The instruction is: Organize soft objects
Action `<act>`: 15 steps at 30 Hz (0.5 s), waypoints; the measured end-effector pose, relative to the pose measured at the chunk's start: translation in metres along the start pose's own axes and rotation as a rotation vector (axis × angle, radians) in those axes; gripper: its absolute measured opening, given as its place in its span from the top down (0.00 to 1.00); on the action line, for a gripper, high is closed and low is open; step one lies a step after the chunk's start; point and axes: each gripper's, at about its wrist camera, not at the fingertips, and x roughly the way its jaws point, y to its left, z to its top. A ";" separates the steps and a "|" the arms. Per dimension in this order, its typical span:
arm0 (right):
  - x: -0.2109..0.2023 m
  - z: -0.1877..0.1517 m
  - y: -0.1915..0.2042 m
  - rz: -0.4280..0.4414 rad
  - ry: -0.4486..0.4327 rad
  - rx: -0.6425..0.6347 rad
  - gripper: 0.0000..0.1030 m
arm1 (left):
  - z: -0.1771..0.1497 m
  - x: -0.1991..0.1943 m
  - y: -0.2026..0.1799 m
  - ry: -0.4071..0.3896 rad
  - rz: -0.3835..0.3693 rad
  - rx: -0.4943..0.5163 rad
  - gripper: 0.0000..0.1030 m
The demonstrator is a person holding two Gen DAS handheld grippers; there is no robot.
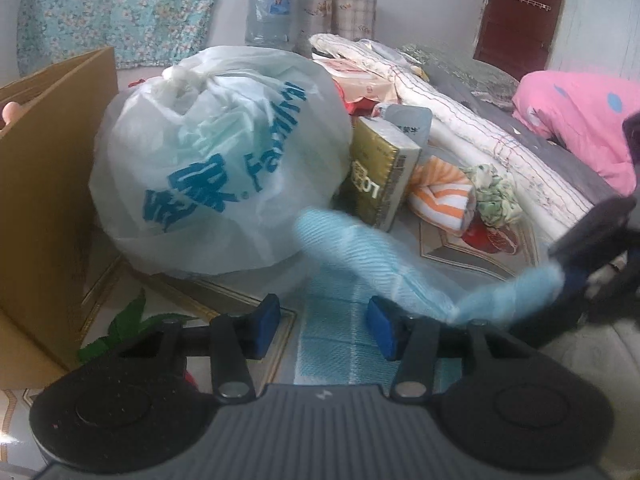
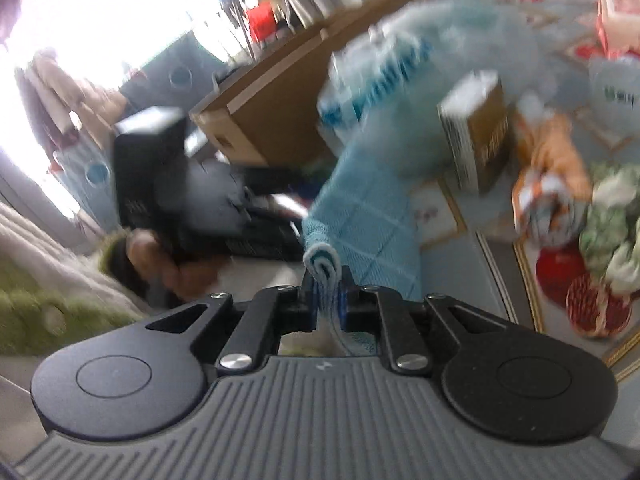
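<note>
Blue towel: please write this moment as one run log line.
right gripper: shut on blue towel | left gripper: open, nothing between pads | towel: twisted, hangs over mat | white plastic bag: untouched

My right wrist view is smeared with motion: the gold box [image 2: 478, 136] and striped roll [image 2: 548, 196] are soft. The cardboard box [image 1: 44, 208] runs past my left view's edge.

bag [image 1: 216, 160]: just right of cardboard box [image 1: 44, 184] | packet [image 1: 380, 176]: just right of bag | rolled towel [image 1: 440, 196]: right of packet | folded quilt [image 1: 460, 120]: behind them, possibly touching | water jug [image 1: 270, 16]: far back
</note>
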 end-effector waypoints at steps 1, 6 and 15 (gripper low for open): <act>0.004 -0.002 -0.002 -0.008 0.018 0.002 0.91 | -0.001 -0.002 0.003 0.001 0.007 -0.005 0.50; 0.016 -0.015 -0.011 -0.034 0.064 -0.018 0.91 | 0.002 -0.016 0.024 0.006 0.066 -0.071 0.51; 0.030 -0.016 -0.006 -0.077 0.084 -0.068 0.90 | 0.012 -0.060 0.028 -0.105 -0.085 -0.136 0.44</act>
